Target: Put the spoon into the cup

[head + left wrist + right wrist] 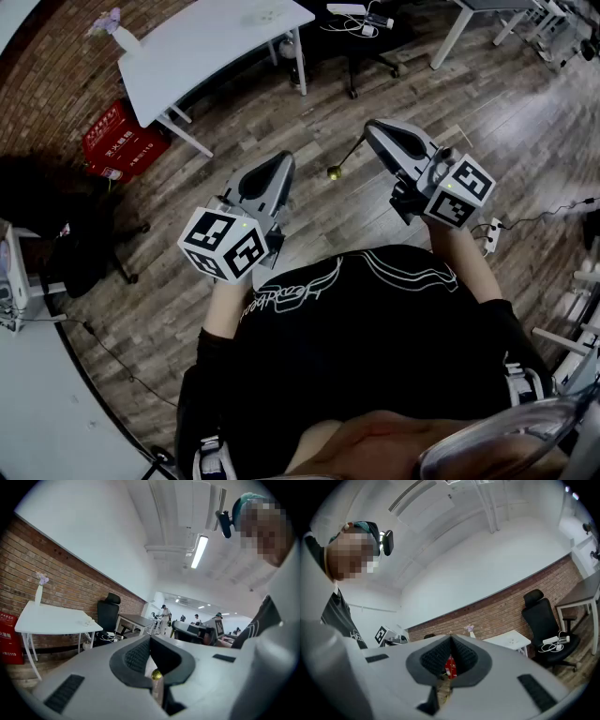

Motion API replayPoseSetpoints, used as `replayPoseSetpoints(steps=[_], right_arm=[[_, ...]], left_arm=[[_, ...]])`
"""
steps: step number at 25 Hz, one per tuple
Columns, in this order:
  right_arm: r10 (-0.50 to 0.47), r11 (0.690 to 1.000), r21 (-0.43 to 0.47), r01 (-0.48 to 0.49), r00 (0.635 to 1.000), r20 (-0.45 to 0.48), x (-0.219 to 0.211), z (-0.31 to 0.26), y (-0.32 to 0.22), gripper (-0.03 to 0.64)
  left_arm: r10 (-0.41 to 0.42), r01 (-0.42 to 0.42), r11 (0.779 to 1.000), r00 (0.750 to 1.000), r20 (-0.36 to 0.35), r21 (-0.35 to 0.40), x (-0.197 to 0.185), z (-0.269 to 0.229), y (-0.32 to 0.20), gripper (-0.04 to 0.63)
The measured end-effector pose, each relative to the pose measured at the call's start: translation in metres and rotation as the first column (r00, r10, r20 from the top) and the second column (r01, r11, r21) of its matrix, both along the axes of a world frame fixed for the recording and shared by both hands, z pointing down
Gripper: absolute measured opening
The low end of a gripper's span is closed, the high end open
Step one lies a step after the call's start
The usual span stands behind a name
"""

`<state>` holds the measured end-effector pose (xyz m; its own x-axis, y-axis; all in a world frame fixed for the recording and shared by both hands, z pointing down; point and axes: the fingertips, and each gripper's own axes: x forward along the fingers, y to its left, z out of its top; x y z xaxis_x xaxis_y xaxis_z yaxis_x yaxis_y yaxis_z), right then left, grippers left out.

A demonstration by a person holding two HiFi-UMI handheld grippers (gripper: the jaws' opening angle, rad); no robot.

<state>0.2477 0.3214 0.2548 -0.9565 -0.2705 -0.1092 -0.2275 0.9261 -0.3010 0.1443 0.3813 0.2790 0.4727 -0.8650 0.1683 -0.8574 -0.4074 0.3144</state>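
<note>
A thin spoon [347,156] with a small gold ball end [334,172] sticks out of my right gripper [369,127] and slants down to the left over the wooden floor. That gripper is shut on the spoon's handle. In the right gripper view the jaws [450,637] meet at their tips. My left gripper [284,161] is held beside it, a little to the left of the gold end, shut and holding nothing. The gold ball [156,674] shows through the gap below the closed tips [150,638] in the left gripper view. No cup is in view.
A white table [216,42] with a vase [112,28] stands ahead to the left, with a red crate [122,139] beside its leg. A black office chair [56,225] is on the left and a power strip [490,234] lies on the floor at right.
</note>
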Motion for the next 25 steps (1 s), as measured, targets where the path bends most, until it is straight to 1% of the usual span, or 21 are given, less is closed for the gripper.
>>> replayPoseSetpoints(steps=[6,9,11,13,16,22,25], right_arm=[[0.005,1.000,-0.006,-0.005,1.000,-0.002,-0.007,0.003,0.006,-0.003],[0.018,1.000,-0.022,-0.018,1.000,-0.019,-0.009,0.006,0.006,-0.003],[0.031,0.999,-0.024,-0.032,0.999,-0.032,-0.010,0.008,0.007,-0.003],[0.036,0.999,-0.026,-0.037,0.999,-0.026,-0.013,0.008,0.011,-0.002],[0.042,0.998,-0.035,-0.042,0.999,-0.011,-0.020,0.006,0.017,-0.002],[0.066,0.998,-0.012,-0.066,0.997,-0.028,-0.035,0.005,0.022,-0.002],[0.079,0.996,-0.026,-0.079,0.996,-0.032,-0.037,0.013,0.021,-0.002]], left_arm=[[0.011,-0.011,1.000,1.000,-0.004,0.004,-0.006,0.000,0.005,0.003],[0.001,-0.001,1.000,1.000,-0.006,0.001,-0.012,0.002,0.005,0.003],[-0.019,0.019,1.000,1.000,-0.009,-0.005,-0.019,0.005,0.005,0.003],[-0.029,0.029,1.000,0.999,-0.022,-0.012,-0.028,0.007,0.007,0.003],[-0.024,0.024,1.000,0.999,-0.035,-0.014,-0.038,0.006,0.012,0.003],[-0.034,0.034,0.999,0.999,-0.041,0.008,-0.063,0.003,0.018,0.003],[-0.030,0.030,1.000,0.998,-0.055,-0.006,-0.070,0.010,0.017,0.003]])
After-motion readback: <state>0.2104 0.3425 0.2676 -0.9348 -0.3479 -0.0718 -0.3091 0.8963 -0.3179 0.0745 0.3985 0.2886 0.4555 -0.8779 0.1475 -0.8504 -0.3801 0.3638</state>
